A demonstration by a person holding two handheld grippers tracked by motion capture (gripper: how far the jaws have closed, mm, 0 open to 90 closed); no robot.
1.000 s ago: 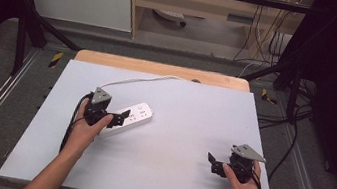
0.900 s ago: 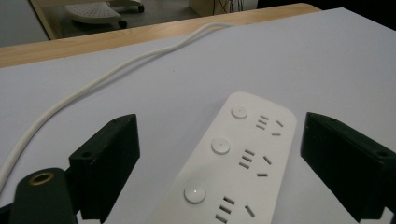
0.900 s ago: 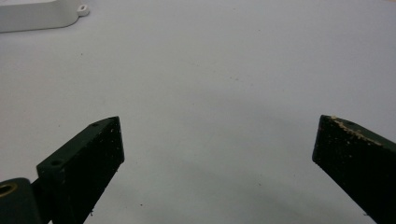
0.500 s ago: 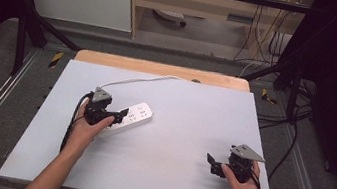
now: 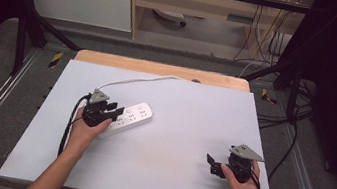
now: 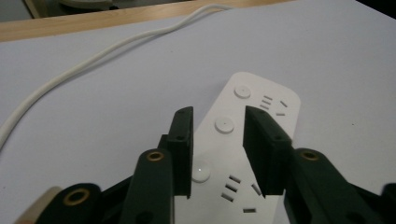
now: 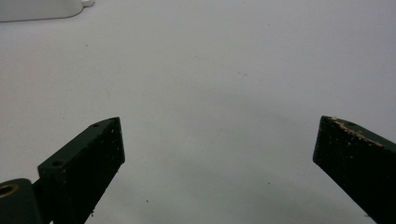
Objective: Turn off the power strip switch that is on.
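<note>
The left gripper (image 6: 217, 154), its jaws just closing, clasps the flat white plastic power strip (image 6: 245, 135) by its long sides; the strip's far end juts beyond them. The right gripper (image 7: 217, 144) gapes over bare table (image 5: 175, 171).

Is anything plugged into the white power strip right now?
No. The power strip has every visible socket empty; the left gripper straddles it, jaws just closing.

Open table (image 5: 165, 170) all across the middle and near edge, wide room between both hands. Blocked at ten o'clock by the power strip (image 5: 134, 116), with its white cord (image 5: 133, 81) trailing toward twelve. Black frame posts (image 5: 21, 32) standing off the far corners at eleven and one.
</note>
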